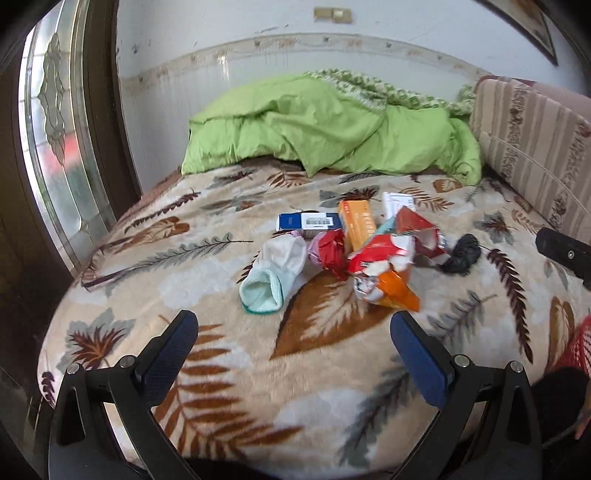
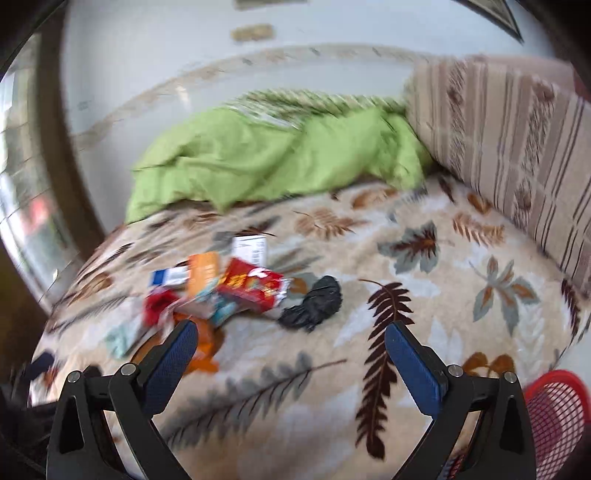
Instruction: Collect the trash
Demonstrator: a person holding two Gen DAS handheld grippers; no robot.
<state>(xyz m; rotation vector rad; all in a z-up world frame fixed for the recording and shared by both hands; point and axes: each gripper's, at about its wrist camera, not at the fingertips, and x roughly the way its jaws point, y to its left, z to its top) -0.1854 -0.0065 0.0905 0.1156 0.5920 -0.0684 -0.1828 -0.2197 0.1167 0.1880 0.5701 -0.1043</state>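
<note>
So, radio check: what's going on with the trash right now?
Both grippers, left and right, open, empty. Trash pile untouched on bed. Red basket at right. Nothing in the way.

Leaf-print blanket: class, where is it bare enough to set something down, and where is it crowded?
Bare: between the left gripper and the trash pile, and right of the black bag toward the striped cushion. The pile itself is crowded.

A bed covered by a beige leaf-print blanket [image 1: 221,369] carries a crumpled green duvet [image 1: 325,129] at its far end by the white wall [image 1: 240,33]. A striped cushion [image 1: 528,140] stands at right, a glazed door [image 1: 55,129] at left.
</note>
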